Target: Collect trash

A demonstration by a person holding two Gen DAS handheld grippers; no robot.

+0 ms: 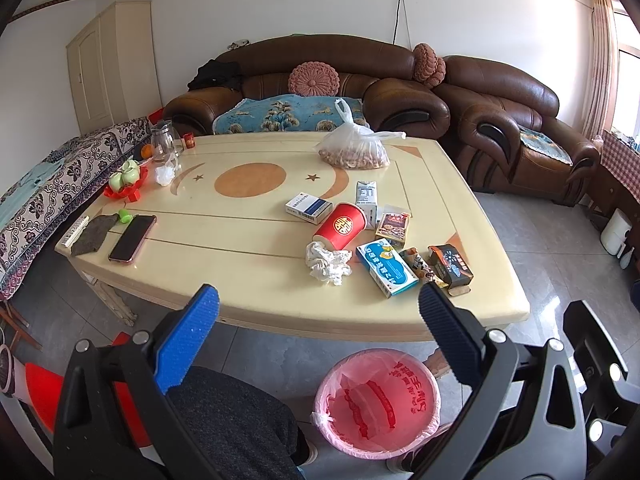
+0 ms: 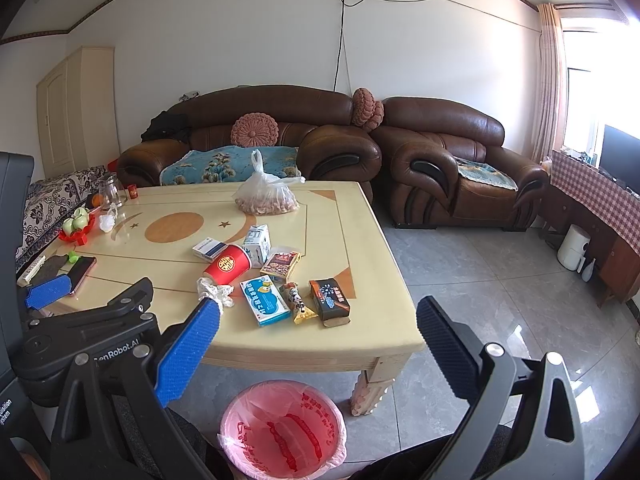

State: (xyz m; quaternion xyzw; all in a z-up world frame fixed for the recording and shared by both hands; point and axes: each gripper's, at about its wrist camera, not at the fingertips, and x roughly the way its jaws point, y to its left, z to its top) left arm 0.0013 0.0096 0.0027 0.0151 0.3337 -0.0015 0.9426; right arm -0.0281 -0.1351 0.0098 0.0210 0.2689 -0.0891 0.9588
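Both hand-held grippers, left (image 1: 318, 312) and right (image 2: 318, 326), hover spread wide, trash (image 1: 328, 266) on the table (image 1: 240, 296) just ahead.

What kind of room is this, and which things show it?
Most likely a home living room: brown leather sofas with round cushions stand behind a low coffee table, and a curtained window is at the right.

My left gripper (image 1: 318, 306) wide apart above the pink-lined bin (image 1: 377, 402), crumpled tissue (image 1: 328, 265) just beyond on the table (image 1: 240, 240).
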